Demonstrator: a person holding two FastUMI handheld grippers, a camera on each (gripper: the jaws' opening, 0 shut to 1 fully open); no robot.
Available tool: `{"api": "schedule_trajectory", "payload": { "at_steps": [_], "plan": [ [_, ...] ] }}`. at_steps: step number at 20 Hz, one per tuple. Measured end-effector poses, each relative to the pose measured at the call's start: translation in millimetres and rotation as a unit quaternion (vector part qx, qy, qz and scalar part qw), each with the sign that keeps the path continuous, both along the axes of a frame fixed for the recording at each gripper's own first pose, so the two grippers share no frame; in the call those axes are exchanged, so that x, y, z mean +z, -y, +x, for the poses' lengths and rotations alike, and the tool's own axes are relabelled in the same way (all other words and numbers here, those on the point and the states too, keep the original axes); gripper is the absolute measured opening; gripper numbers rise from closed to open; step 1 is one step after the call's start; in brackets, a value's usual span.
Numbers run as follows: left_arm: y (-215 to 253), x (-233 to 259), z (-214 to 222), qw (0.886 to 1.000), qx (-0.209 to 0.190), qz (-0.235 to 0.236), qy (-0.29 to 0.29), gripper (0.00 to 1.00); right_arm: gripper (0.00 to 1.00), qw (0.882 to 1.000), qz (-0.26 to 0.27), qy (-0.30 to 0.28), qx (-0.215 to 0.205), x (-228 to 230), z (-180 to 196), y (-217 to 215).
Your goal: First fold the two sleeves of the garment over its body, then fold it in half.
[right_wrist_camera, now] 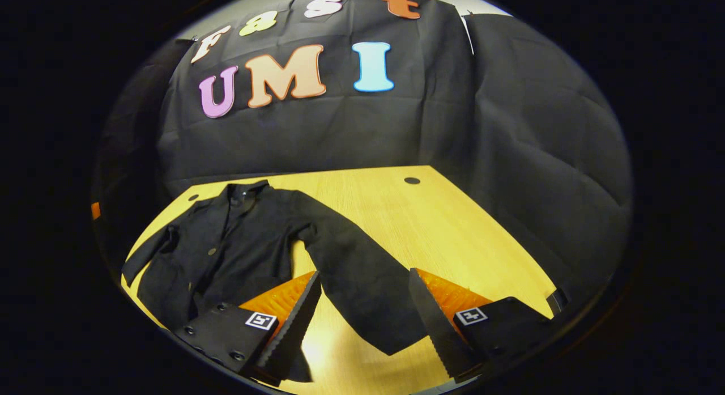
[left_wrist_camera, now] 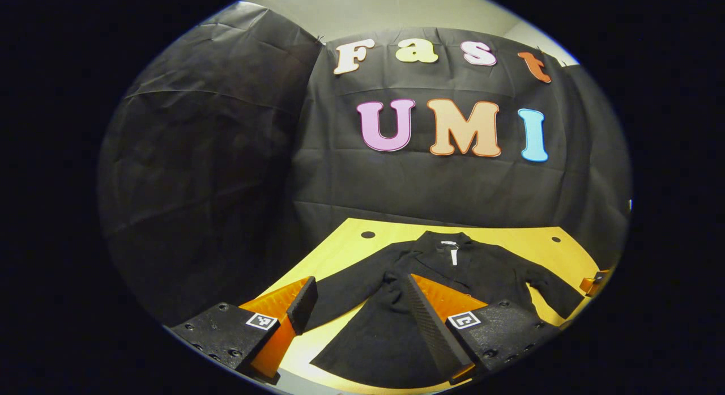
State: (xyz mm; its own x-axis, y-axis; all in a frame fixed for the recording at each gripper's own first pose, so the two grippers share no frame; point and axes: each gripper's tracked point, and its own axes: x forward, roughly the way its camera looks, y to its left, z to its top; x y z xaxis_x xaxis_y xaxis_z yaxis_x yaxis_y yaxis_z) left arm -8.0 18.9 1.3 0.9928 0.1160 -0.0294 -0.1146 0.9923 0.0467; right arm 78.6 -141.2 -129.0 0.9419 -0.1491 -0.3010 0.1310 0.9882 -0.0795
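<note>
Dim booth light falls from above. The desk (right_wrist_camera: pixel 430 225) glows warm and bright while the dark garment (right_wrist_camera: pixel 255 253) loses detail. Fisheye bending curves the edges, and the rims soften into blur.

Garment (right_wrist_camera: pixel 243 253) flat on table (right_wrist_camera: pixel 453 225), collar twd far wall; one sleeve (right_wrist_camera: pixel 362 287) runs betw right gripper (right_wrist_camera: pixel 362 321) fingers, body ahead-left.
</note>
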Motion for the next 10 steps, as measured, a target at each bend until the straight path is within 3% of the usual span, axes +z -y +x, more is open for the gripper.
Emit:
{"api": "schedule_trajectory", "payload": {
  "at_steps": [2, 3, 4, 9, 10],
  "plan": [
    [0, 0, -1, 1.000, 0.002, 0.003, 0.000, 0.94, 0.99, 1.000, 0.005, -0.015, -0.008, -11, 7, 10],
    [0, 0, -2, 1.000, 0.003, 0.005, 0.001, 0.93, 0.94, 1.000, 0.009, -0.021, -0.011, -17, 11, 15],
    [-1, 1, -2, 1.000, 0.004, 0.006, 0.001, 0.93, 0.98, 1.000, 0.012, -0.025, -0.014, -21, 13, 20],
    [-1, -1, -3, 1.000, 0.008, 0.011, -0.001, 0.93, 0.99, 0.998, 0.021, -0.064, -0.021, -49, 22, 39],
    [-2, -1, -3, 1.000, 0.009, 0.012, -0.001, 0.93, 0.94, 0.997, 0.019, -0.071, -0.021, -53, 24, 42]
  ]
}}
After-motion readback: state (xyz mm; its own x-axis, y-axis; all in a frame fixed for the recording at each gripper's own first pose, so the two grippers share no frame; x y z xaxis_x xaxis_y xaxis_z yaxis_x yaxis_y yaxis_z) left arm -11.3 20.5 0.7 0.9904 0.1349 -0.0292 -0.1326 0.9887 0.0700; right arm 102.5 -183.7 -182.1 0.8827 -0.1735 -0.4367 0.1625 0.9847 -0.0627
